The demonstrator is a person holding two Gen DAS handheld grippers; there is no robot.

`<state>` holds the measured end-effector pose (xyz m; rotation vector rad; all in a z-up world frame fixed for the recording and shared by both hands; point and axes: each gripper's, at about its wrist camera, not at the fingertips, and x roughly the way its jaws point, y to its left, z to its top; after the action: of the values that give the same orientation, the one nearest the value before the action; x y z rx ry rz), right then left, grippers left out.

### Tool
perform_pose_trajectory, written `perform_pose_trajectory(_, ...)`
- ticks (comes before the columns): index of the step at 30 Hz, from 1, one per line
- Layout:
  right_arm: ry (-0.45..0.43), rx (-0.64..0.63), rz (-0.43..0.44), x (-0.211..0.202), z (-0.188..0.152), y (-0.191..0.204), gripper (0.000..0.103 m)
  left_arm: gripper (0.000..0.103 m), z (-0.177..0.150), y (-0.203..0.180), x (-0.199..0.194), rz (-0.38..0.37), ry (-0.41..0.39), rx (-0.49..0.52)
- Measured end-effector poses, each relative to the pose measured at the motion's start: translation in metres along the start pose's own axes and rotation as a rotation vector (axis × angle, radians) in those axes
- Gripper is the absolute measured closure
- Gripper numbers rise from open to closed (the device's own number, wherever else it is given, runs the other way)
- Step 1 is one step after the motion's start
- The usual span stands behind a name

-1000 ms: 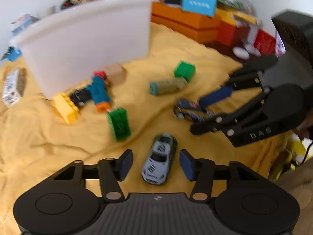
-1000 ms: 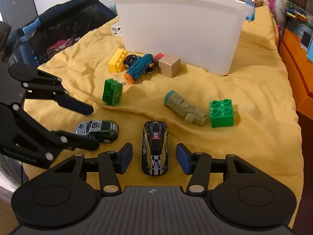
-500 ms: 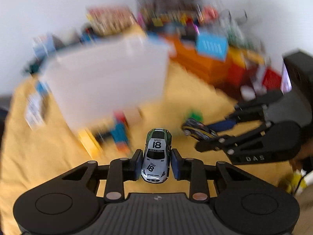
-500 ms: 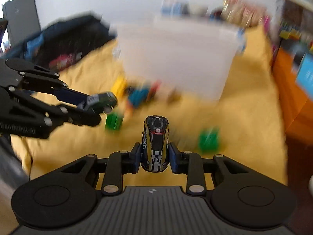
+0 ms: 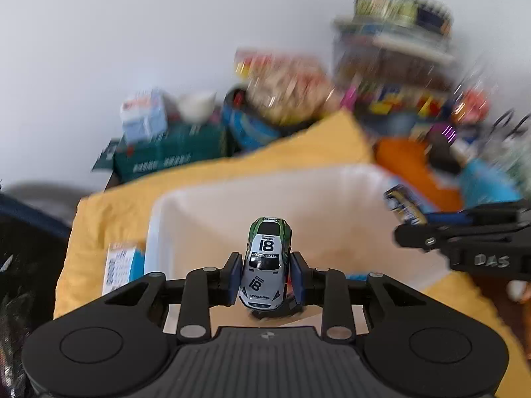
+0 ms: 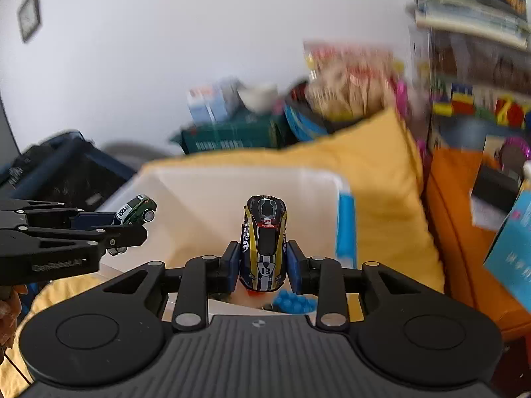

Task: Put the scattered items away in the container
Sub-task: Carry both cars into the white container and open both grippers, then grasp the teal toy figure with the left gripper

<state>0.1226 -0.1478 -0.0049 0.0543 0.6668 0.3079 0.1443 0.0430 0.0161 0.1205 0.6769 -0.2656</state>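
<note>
Left gripper (image 5: 265,273) held over the white container (image 5: 159,232), blue fingers (image 5: 234,275) clamped on the flanks of the silver-and-green toy car (image 5: 265,265), number 18 on roof and bonnet. Car sat nose toward the camera, tail pointing to the far side of the container, clear of the floor of the container.

Right gripper (image 6: 264,267) likewise over the container, its blue fingers (image 6: 233,267) clamped on the black-and-yellow toy car (image 6: 265,243), number 13 near its front. This car also lay lengthwise between the fingers, held above the container's open mouth.

Each gripper showed in the other's view: the right one entered the left wrist view from the right edge with its car just past the container's right rim; the left one entered the right wrist view from the left edge, its car over the container's left rim. The two were near one another but apart.

Container stood on a yellow cloth (image 6: 381,165), open top facing up, a blue handle (image 6: 345,225) on its right end. Inside, low and near, a blue studded brick (image 6: 293,300) lay on the bottom; other contents were hidden behind the gripper bodies. A small printed box (image 5: 121,265) lay on the cloth just left of the container.

Far side was blurred: a dark green box (image 6: 229,139), a white bowl (image 6: 260,96), bags of snacks (image 6: 348,79), shelving with coloured items at right, an orange box (image 6: 458,232) near right.
</note>
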Motion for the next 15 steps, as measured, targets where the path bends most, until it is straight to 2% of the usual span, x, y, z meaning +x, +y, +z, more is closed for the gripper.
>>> perform_pose_trajectory(3, 0.01, 0.009, 0.007, 0.004, -0.01, -0.006, 0.066, 0.067, -0.005, -0.001, 0.002, 0.017, -0.015, 0.027)
perform_pose_trajectory(4, -0.003, 0.0, 0.017, -0.001, -0.013, -0.006, 0.058, 0.061, -0.005, -0.001, -0.001, 0.027, -0.024, 0.029)
perform_pose_trajectory(5, -0.02, -0.01, 0.029, -0.005, -0.015, -0.006, 0.056, 0.059, -0.007, 0.0, -0.005, 0.035, -0.038, 0.023)
perform_pose_trajectory(9, -0.086, -0.038, 0.052, -0.032, -0.014, -0.012, 0.056, 0.057, -0.014, 0.001, -0.044, -0.01, -0.133, 0.019)
perform_pose_trajectory(11, -0.104, -0.041, 0.078, -0.043, -0.017, -0.014, 0.056, 0.042, -0.024, -0.002, -0.064, -0.027, -0.167, 0.042)
perform_pose_trajectory(13, -0.099, -0.05, 0.09, -0.055, -0.027, -0.013, 0.056, 0.038, -0.04, -0.007, -0.076, -0.033, -0.148, 0.063)
perform_pose_trajectory(15, -0.062, -0.048, 0.11, -0.06, -0.042, -0.012, 0.056, 0.038, -0.06, -0.009, -0.078, -0.072, -0.09, 0.065)
